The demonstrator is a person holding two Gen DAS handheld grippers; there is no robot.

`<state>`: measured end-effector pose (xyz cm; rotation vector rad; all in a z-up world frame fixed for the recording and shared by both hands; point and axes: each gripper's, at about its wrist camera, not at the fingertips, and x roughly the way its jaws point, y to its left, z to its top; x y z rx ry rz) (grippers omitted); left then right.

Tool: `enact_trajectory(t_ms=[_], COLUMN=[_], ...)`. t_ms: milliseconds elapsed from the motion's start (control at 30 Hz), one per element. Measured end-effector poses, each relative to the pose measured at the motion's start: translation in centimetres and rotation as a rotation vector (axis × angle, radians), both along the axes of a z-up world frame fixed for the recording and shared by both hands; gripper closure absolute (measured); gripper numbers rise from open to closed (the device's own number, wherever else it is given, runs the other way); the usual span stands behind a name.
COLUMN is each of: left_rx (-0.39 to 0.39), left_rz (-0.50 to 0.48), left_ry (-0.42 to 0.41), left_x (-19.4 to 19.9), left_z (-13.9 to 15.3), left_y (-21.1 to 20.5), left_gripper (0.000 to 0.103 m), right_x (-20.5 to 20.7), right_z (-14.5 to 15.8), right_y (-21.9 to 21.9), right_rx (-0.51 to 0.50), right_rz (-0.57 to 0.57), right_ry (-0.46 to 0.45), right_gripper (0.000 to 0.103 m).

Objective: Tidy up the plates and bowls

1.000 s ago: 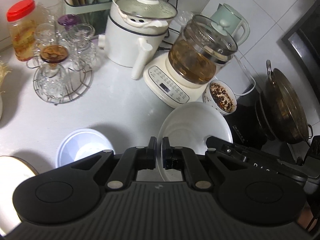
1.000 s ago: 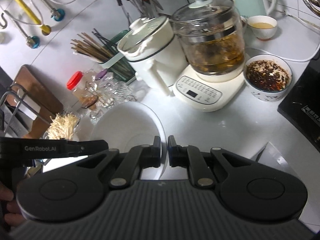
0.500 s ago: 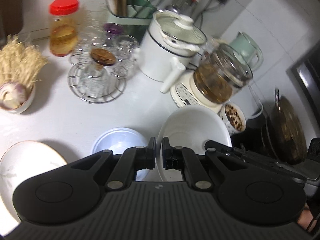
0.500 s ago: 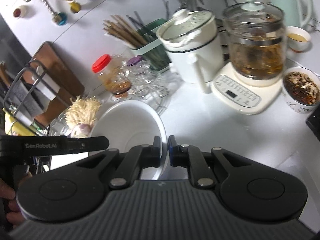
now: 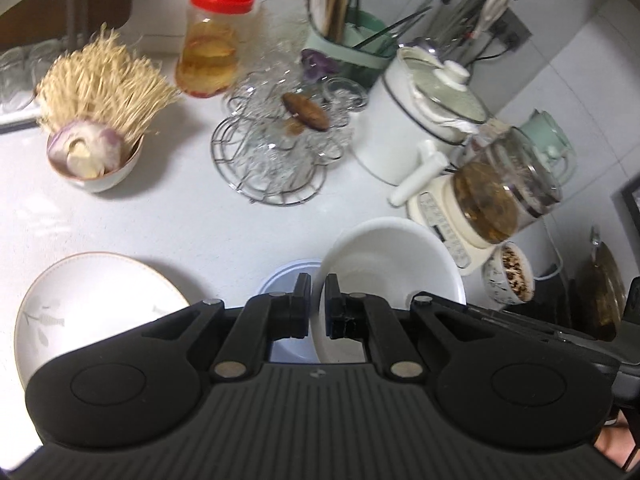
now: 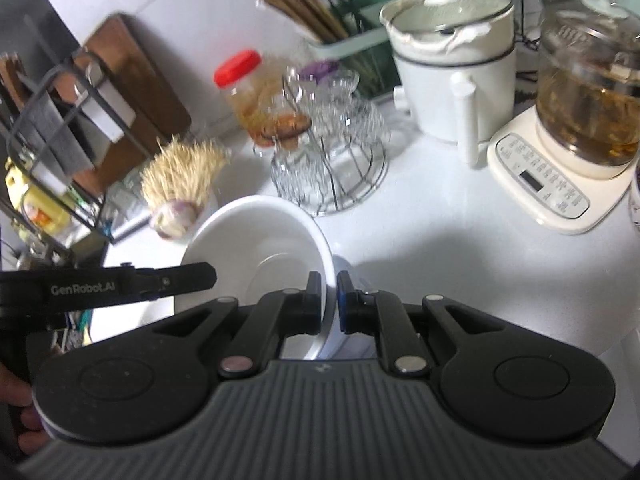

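A large white bowl point(image 5: 394, 264) is held in the air by both grippers. My left gripper point(image 5: 317, 306) is shut on its left rim. My right gripper point(image 6: 329, 304) is shut on its right rim, and the bowl point(image 6: 256, 252) shows to the left of that gripper's fingers. A smaller pale blue bowl point(image 5: 282, 280) sits on the white counter just below and left of the held bowl; its edge also shows in the right wrist view point(image 6: 348, 270). A white plate with a leaf pattern point(image 5: 100, 304) lies on the counter at the lower left.
A bowl of garlic and enoki point(image 5: 94, 152), a wire rack of glasses point(image 5: 280, 148), a red-lidded jar point(image 5: 214, 44), a white cooker point(image 5: 424, 120) and a glass kettle on its base point(image 5: 492, 200) stand behind. A cup of spice point(image 5: 510, 276) and a dark wok point(image 5: 604, 292) are at the right.
Both grippers have carried the white bowl leftward along the counter. It now hangs partly over the pale blue bowl, and the leaf plate and garlic bowl have come into view.
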<state>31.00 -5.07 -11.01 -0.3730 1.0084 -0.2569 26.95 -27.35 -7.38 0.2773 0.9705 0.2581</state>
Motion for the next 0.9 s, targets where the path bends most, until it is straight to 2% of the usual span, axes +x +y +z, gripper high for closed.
enact_trajectory(t_ms=[233,500,667,833,867,900], left_rx=[0.037,0.022,0.030,0.035,0.032,0.030], left_rz=[0.042,0.102,0.110,0.119,0.121,0.120], left_ry=[0.041,0.098,0.122,0.138,0.138,0.140], left_x=[1.0,1.5,1.5,1.6,1.6,1.6], left_z=[-3.0,-6.1,-7.1,-7.2,-7.1,-7.1], left_y=[0.1,0.1,-0.3,-0.3,-0.2,-0.1], left_gripper=[0.097,0.096,0.096,0.096,0.095,0.092], right_x=[2.0,3.1,3.6,4.1,4.2,4.3], right_z=[-2.3,-4.3,-5.2,-4.9,-4.8,-4.7], right_y=[1.1,1.4,1.1,0.9,0.9,0.8], right_rx=[-0.043,-0.096,-0.097,-0.089,-0.087,-0.079], right_rz=[0.050,0.117,0.123,0.115,0.113,0.111], right_ry=[0.026,0.044,0.062,0.062,0.065,0.067], right_gripper=[0.091,0.091,0.091,0.090,0.083,0.070])
